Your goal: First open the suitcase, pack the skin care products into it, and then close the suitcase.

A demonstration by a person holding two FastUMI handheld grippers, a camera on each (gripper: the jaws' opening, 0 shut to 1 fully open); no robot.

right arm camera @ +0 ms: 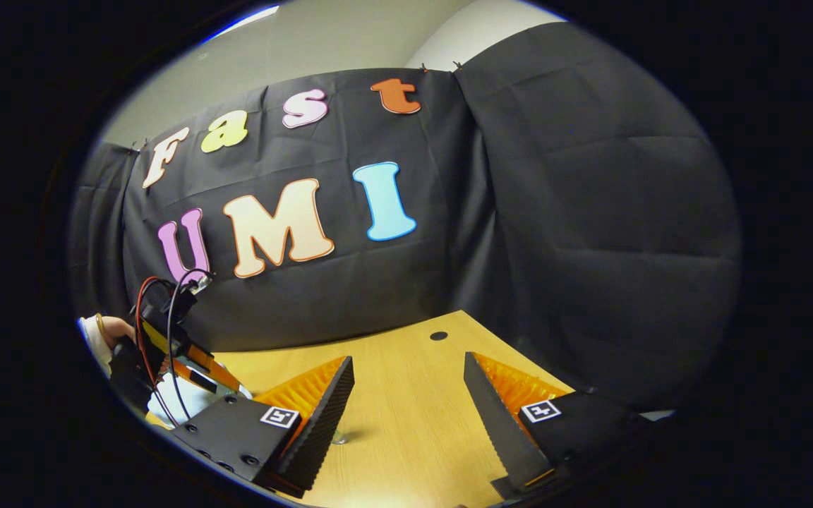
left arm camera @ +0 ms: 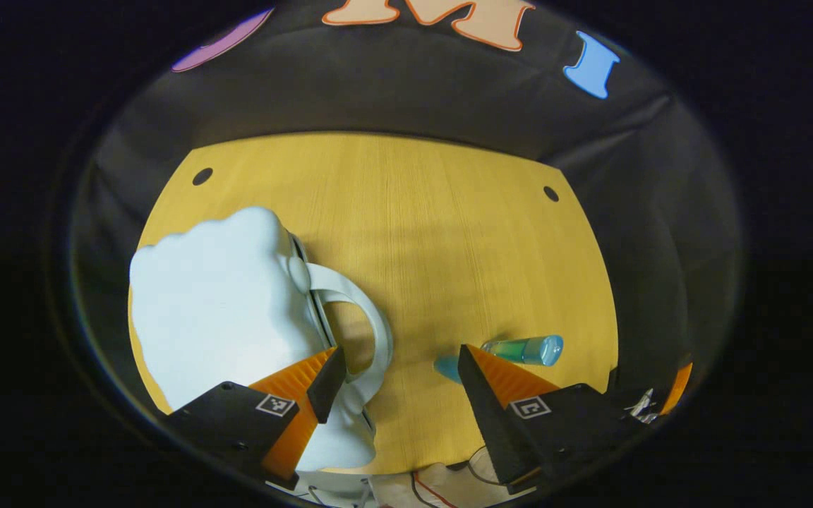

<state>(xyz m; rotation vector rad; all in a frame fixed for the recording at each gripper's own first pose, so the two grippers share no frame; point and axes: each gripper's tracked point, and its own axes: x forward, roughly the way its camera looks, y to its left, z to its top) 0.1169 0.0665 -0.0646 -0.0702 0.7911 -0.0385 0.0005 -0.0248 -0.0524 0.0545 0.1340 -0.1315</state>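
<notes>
Gaping left tongs [left arm camera: 396,367] hover beside suitcase [left arm camera: 230,317] edge.

Dim booth, strong fisheye edge distortion

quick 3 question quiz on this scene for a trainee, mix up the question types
1. True or false: the suitcase on the table is already open.
2. Multiple choice: the small bottle in the left gripper view is
A. lying on the table, apart from the suitcase
B. inside the suitcase
C. held in a claw
3. Fill in: both the left claw and the right claw have their jaws ____.

Key
1. False: it lies shut, with its handle towards the camera.
2. A
3. open; neither grips anything.
</notes>
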